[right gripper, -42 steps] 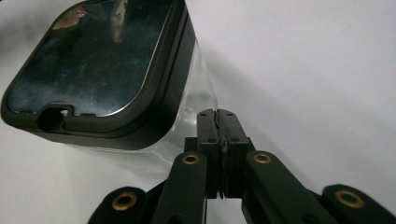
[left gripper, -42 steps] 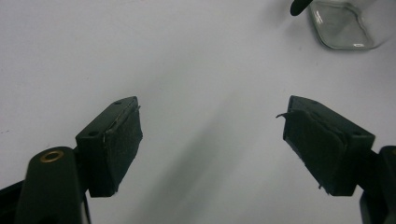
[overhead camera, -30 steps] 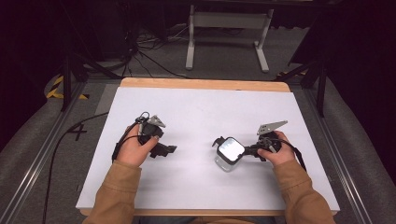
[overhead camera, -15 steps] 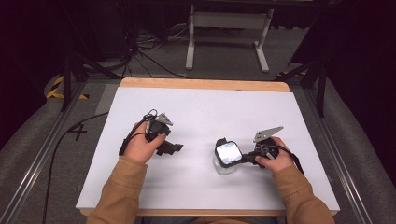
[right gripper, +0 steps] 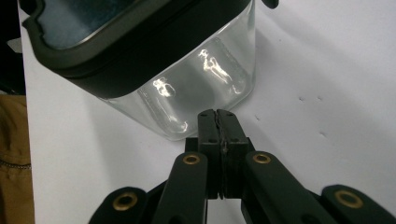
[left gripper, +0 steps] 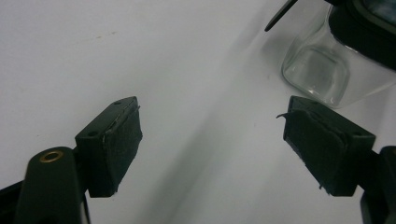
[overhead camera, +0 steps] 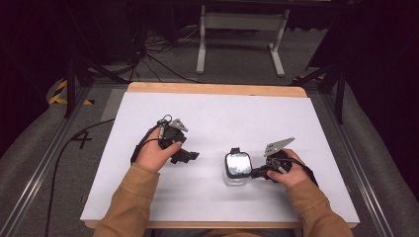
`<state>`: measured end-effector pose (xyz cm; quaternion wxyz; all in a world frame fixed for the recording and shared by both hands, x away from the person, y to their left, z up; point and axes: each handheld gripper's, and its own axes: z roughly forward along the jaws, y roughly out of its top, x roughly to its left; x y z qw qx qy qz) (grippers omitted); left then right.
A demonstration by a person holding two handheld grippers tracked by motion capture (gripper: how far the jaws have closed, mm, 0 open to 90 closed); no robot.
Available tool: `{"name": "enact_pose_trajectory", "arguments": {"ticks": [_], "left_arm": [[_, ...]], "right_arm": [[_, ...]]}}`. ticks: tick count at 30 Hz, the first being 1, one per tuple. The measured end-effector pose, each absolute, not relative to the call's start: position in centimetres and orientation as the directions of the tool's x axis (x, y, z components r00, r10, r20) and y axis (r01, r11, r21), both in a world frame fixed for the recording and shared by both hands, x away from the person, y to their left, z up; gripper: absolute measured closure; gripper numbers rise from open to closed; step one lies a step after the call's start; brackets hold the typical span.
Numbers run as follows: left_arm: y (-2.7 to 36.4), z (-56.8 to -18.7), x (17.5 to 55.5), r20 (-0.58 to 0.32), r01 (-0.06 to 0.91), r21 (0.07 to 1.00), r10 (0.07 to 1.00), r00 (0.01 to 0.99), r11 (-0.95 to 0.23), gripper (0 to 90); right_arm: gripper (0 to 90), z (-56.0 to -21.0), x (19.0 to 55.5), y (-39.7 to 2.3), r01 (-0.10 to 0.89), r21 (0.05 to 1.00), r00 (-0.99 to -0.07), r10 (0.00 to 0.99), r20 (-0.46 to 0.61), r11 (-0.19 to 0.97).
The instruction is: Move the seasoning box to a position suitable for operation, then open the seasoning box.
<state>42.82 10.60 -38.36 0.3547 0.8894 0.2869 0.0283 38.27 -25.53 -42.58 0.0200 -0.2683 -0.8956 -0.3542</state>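
Beside the glass jar, right hand-held gripper closed, low and level

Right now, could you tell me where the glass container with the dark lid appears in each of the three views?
High view: the glass container stands lower centre-right on the white table, at the right gripper tips.
Left gripper view: top right corner, beyond the open jaws.
Right gripper view: upper left and centre, just past the shut jaws.
Shared landmark: its dark lid.
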Motion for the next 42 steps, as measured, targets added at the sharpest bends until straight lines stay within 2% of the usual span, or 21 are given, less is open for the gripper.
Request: {"name": "enact_pose_trajectory", "arguments": {"ticks": [8, 11, 17, 20, 22, 27, 35, 37, 42], "left_arm": [[9.5, -38.1, 42.8, -0.140, 0.469, 0.693, 0.536, 0.833, -0.548, 22.2], [8.9, -37.7, 42.7, -0.119, 0.454, 0.717, 0.549, 0.827, -0.529, 27.0], [7.4, -36.8, 42.7, -0.086, 0.382, 0.774, 0.514, 0.854, -0.504, 44.2], [6.1, -36.2, 42.8, -0.138, 0.395, 0.776, 0.479, 0.867, -0.491, 47.5], [5.2, -36.2, 42.8, -0.103, 0.360, 0.776, 0.460, 0.882, -0.518, 48.2], [4.2, -36.3, 42.8, -0.135, 0.375, 0.797, 0.465, 0.875, -0.473, 55.8], [2.4, -36.6, 43.1, -0.231, 0.395, 0.821, 0.394, 0.890, -0.411, 70.3], [1.9, -36.8, 43.2, -0.269, 0.417, 0.820, 0.380, 0.885, -0.392, 71.2], [0.9, -37.3, 43.4, -0.289, 0.434, 0.806, 0.373, 0.882, -0.403, 76.4]], "right_arm": [[89.5, -42.5, 38.0, -25.6, 0.497, 0.622, -0.852, 0.477, 0.215, 0.606], [89.5, -42.0, 38.0, -26.3, 0.500, 0.642, -0.842, 0.501, 0.201, 0.582], [89.5, -41.1, 37.5, -28.1, 0.518, 0.671, -0.812, 0.552, 0.191, 0.530], [89.5, -40.9, 37.2, -28.9, 0.525, 0.678, -0.800, 0.571, 0.186, 0.514], [89.4, -40.9, 37.0, -29.3, 0.526, 0.685, -0.794, 0.579, 0.184, 0.503], [89.3, -40.9, 36.6, -29.7, 0.535, 0.688, -0.781, 0.597, 0.182, 0.490], [89.2, -41.0, 35.6, -30.0, 0.538, 0.695, -0.773, 0.608, 0.181, 0.477], [89.1, -41.0, 35.4, -30.2, 0.536, 0.698, -0.771, 0.612, 0.176, 0.475], [88.9, -41.2, 34.9, -30.4, 0.542, 0.697, -0.767, 0.616, 0.180, 0.470]]}}
